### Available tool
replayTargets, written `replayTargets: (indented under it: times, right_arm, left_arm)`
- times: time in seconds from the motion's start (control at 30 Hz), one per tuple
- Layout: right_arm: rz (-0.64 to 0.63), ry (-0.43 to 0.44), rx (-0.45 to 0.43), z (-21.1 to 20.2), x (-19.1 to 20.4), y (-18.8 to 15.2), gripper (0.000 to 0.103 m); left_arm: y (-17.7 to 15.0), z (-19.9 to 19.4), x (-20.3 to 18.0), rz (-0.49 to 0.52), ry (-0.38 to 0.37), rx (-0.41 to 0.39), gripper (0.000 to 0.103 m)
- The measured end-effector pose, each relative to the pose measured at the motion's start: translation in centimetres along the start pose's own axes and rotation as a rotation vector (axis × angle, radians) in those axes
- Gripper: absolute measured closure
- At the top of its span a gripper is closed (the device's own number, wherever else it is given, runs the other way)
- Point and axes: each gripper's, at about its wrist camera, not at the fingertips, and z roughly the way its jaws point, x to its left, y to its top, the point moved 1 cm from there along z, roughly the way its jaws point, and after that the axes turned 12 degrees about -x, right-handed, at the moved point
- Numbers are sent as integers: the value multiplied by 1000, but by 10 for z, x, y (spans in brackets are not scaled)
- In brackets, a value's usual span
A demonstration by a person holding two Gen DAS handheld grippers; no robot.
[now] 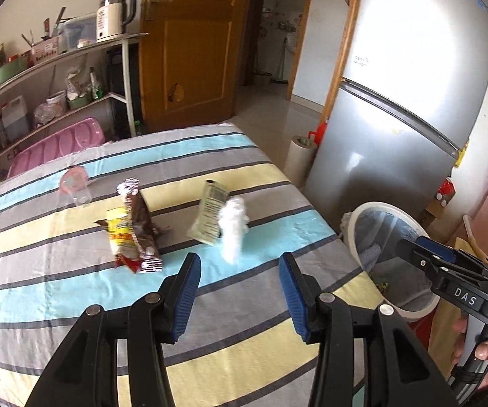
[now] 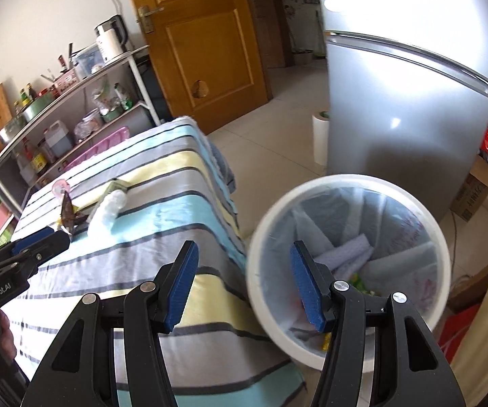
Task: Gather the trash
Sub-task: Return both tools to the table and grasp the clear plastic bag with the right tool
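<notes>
Wrappers: three (image 1: 133, 234); tissue wad (image 1: 232, 229) one; bin (image 2: 349, 268) one. Left hand-held gripper (image 1: 240, 291), right hand-held gripper (image 2: 244, 281) spread, empty.

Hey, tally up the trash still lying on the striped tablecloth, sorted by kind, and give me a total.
Snack wrappers: 3: brown wrapper, yellow-red wrapper, pale green packet
White tissue wad: 1
Clear plastic cup with pink lid: 1
Total: 5

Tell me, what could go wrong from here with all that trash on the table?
The wrappers overlap in a heap, so the fingers may pinch only one and scatter the others. The white tissue leans against the green packet; grabbing one could tip the other. The bin stands off the table's edge, so carried trash might fall on the floor.
</notes>
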Motion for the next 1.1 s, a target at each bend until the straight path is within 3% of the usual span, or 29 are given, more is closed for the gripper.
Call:
replayTargets:
  times: [0.27,0.7,1.1]
  right_arm:
    - [-69,67,13,18,50,7,46]
    - [-177,155,73,62,127,10,46]
    - [-211,142,153,106,147,9,46]
  left_arm:
    - [3,-15,64,-76,89,-14,55]
    - [7,-12,129,-148,155,3,55]
    - [11,27,121,-161,80,46,54]
